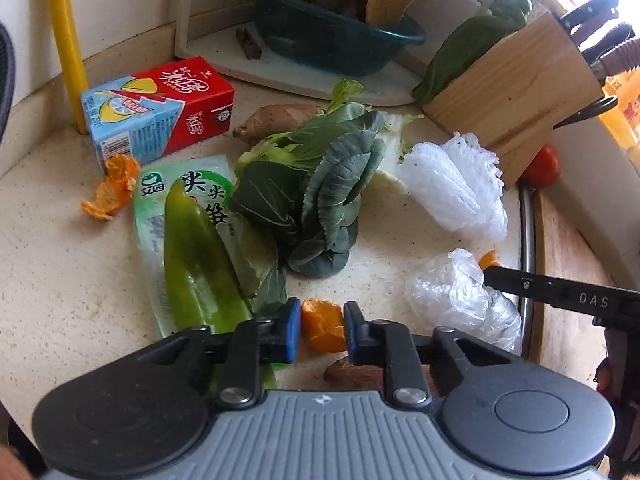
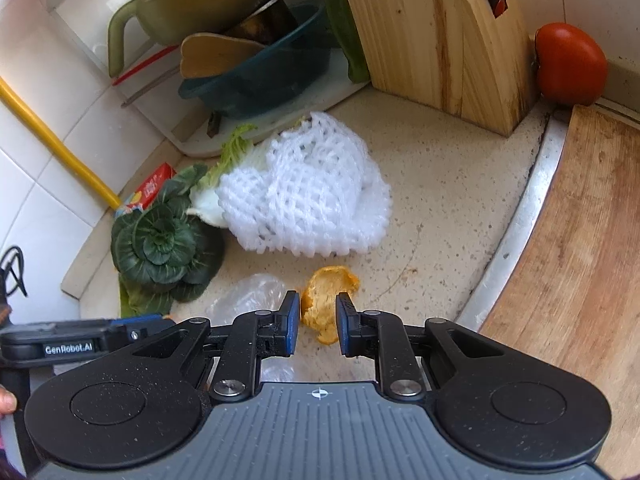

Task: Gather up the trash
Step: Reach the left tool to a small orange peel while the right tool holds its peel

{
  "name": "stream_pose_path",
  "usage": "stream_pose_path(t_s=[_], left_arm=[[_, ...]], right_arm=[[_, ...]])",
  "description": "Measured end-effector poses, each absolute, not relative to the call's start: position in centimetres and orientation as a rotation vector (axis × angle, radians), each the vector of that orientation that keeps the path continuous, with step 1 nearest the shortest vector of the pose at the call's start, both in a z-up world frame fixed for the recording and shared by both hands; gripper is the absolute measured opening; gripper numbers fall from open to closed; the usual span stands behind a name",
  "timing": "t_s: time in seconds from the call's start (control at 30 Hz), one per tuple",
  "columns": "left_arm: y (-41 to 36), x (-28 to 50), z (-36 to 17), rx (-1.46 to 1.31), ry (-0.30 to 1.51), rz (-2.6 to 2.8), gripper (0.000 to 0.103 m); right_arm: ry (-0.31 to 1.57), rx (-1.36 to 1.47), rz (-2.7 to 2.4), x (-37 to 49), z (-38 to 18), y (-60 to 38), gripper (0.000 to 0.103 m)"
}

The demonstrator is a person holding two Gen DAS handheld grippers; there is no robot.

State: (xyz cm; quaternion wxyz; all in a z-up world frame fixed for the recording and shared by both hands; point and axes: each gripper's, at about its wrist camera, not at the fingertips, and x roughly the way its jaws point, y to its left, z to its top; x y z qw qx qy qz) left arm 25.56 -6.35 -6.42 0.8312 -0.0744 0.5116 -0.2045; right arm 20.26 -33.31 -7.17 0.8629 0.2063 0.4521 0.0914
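In the left wrist view my left gripper (image 1: 323,330) is shut on a piece of orange peel (image 1: 323,326) just above the speckled counter (image 1: 60,280). Another orange peel (image 1: 108,190) lies at the left by a red and blue drink carton (image 1: 160,108). A green snack wrapper (image 1: 188,216), a white foam net (image 1: 456,188) and a crumpled plastic bag (image 1: 452,296) also lie there. In the right wrist view my right gripper (image 2: 318,320) is narrowly open, straddling a curled orange peel (image 2: 326,296) on the counter, beside the plastic bag (image 2: 252,296) and foam net (image 2: 308,196).
Bok choy (image 1: 320,196), a green pepper (image 1: 200,264) and a sweet potato (image 1: 276,120) lie among the trash. A wooden knife block (image 2: 440,36), a tomato (image 2: 570,64), a teal basin (image 2: 256,80) of dishes and a yellow pipe (image 1: 66,40) stand at the back. A wooden board (image 2: 560,280) lies to the right.
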Motion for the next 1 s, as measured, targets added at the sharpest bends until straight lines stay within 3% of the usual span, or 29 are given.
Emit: stream_pose_path(t_s=[0.23,0.43,0.53,0.6,0.77,0.87,1.0], left_arm=[[-7.1,24.2,-6.3,-0.086,1.062,-0.464,0.016],[-6.7,24.3,-6.3,-0.090,1.088,-0.481,0.020],[-6.1,23.8,-6.2,-0.092,1.096,-0.479,0.023],[-6.1,23.6,-6.2,-0.089,1.093,-0.482,0.025],[-6.7,23.1,-6.2,-0.045,1.061,-0.472,0.027],[-6.7,22.5,-6.2,-0.019,1.040,-0.477,0.022],[-6.7,22.3,-6.3,-0.033,1.030,-0.479,0.019]], right_arm=[[0.950,0.407,0.179,20.0,-7.3,-33.1,0.026],[0.941,0.395,0.176,20.1,-7.3,-33.2,0.035],[0.937,0.380,0.180,20.0,-7.1,-33.1,0.051],[0.926,0.365,0.177,19.8,-6.9,-32.9,0.073],[0.903,0.292,0.150,19.6,-6.5,-32.5,0.071],[0.910,0.213,0.126,19.7,-7.1,-32.1,0.065],[0.905,0.230,0.165,19.7,-7.2,-32.0,0.069]])
